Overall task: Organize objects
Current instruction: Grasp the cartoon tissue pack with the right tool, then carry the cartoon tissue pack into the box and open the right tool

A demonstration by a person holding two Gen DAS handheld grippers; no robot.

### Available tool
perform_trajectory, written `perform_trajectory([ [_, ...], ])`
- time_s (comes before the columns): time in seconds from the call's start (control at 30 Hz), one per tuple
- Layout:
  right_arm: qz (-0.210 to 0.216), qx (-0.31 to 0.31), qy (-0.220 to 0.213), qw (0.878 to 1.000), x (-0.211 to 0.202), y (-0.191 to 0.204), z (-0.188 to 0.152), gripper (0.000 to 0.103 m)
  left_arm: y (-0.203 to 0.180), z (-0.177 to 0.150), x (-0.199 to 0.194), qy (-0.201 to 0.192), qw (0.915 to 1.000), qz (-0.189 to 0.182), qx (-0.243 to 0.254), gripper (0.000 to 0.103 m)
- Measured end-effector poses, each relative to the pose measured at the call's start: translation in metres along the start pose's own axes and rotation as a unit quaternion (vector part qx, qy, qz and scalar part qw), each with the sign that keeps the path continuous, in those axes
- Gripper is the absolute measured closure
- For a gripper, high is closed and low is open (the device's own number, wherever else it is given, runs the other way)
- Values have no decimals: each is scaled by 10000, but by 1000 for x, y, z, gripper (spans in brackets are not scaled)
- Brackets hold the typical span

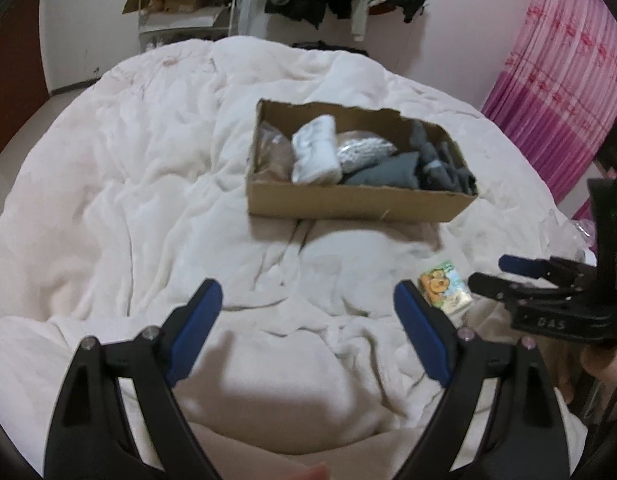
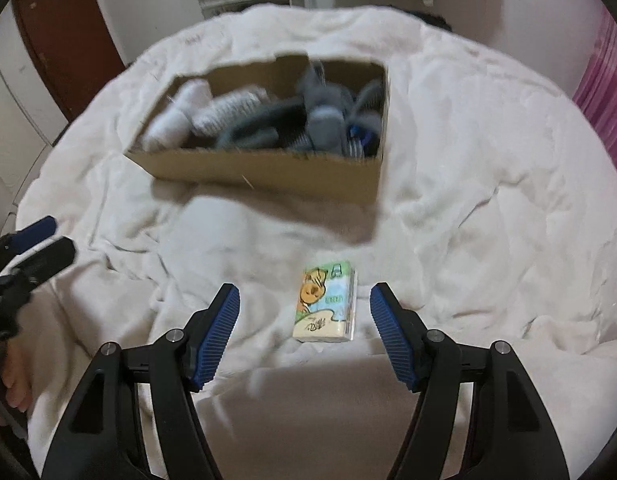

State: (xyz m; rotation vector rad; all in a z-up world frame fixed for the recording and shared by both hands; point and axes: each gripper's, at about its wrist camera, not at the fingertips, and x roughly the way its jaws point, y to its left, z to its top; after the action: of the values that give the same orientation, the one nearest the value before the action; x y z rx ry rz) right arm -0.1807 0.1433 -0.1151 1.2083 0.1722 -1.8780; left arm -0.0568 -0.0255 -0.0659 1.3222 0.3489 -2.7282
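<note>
The right hand-held gripper (image 2: 304, 312) hangs spread open with the small cartoon-printed tissue pack (image 2: 325, 306) lying on the bed's white blanket (image 2: 468, 200) between its fingers, so the pick-up step looks to be in hand. The left hand-held gripper (image 1: 308, 308) is open and empty. Next, the right one likely must lower, close on the pack, and carry it to the sock-filled cardboard box (image 2: 268, 168) beyond.

The left gripper (image 1: 308, 300) is held low and level, its blue-padded fingers (image 1: 196, 328) spread wide with nothing between them. The right gripper (image 2: 304, 304) is likewise held with its jaws parted wide, and it is seen beside the left one, pointed leftward across its front.
</note>
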Motion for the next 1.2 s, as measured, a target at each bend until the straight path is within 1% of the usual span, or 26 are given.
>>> perform_trajectory([
  [0.07, -17, 20, 140, 9999, 11, -3, 0, 32, 2, -1, 7, 77, 10000, 6, -45, 14],
  [0.2, -184, -6, 376, 9991, 29, -5, 0, 33, 5, -4, 21, 257, 9996, 47, -75, 14],
  [0.3, -300, -120, 551, 9980, 46, -5, 1, 37, 7, -6, 32, 387, 9992, 90, -88, 14],
  [0.43, -495, -306, 904, 9942, 74, -4, -1, 38, 10, -10, 46, 558, 9982, 181, -120, 14],
  [0.53, -670, -483, 1079, 9907, 87, 0, -3, 38, 13, -12, 54, 681, 9973, 225, -161, 14],
  [0.7, -813, -764, 1316, 9850, 102, 5, -4, 39, 12, -13, 54, 685, 9973, 242, -140, 14],
  [0.73, -829, -840, 1298, 9845, 103, 7, -3, 41, 11, -13, 53, 678, 9973, 247, -131, 14],
  [0.77, -824, -869, 1277, 9846, 102, 8, -3, 49, 11, -13, 51, 660, 9974, 253, -126, 14],
  [0.8, -801, -858, 1253, 9851, 101, 7, -3, 51, 11, -13, 49, 635, 9976, 251, -125, 14],
  [0.87, -617, -666, 1084, 9900, 94, 0, -2, 54, 10, -12, 41, 550, 9981, 237, -120, 14],
  [0.97, -370, -359, 649, 9966, 70, -9, 0, 55, 9, -11, 31, 436, 9988, 215, -104, 14],
  [1.03, -207, -248, 409, 9986, 53, -11, -1, 55, 9, -10, 25, 378, 9991, 186, -109, 14],
  [1.13, -72, -136, 172, 9997, 32, -13, -1, 55, 7, -9, 18, 314, 9994, 135, -89, 14],
  [1.2, 99, -31, 46, 9999, 20, -12, 1, 55, 7, -6, 11, 241, 9997, 57, -82, 14],
])
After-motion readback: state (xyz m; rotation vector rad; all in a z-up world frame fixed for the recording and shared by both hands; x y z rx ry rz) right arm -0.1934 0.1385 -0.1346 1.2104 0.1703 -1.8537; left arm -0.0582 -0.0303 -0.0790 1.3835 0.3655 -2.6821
